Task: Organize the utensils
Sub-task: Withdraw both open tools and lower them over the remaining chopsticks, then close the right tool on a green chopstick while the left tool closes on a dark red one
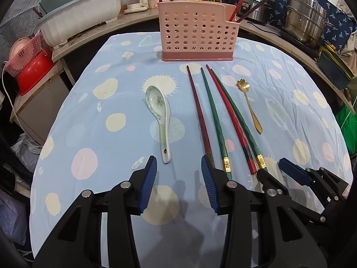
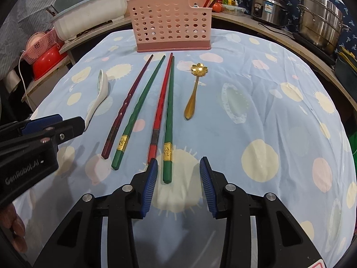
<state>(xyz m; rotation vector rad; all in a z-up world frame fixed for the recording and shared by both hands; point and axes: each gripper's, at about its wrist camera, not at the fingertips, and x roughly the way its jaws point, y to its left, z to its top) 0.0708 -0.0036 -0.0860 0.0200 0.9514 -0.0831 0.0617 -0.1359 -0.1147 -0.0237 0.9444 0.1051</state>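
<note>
Four long red and green chopsticks (image 2: 142, 107) lie side by side on the worktop before the pink perforated plastic holder (image 2: 169, 22). Both grippers, left gripper (image 1: 178, 174) and right gripper (image 2: 178, 174), stand open and empty. Risk: closing on touching sticks may scatter neighbours.

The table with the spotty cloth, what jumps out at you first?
Four long chopsticks, two green and two red, lie side by side in the middle of the spotty blue cloth, pointing at the pink holder with holes at the far edge. A white china spoon lies to their left and a little gold flower spoon to their right. Both hand-held grippers, left and right, are open and hold nothing.
</note>
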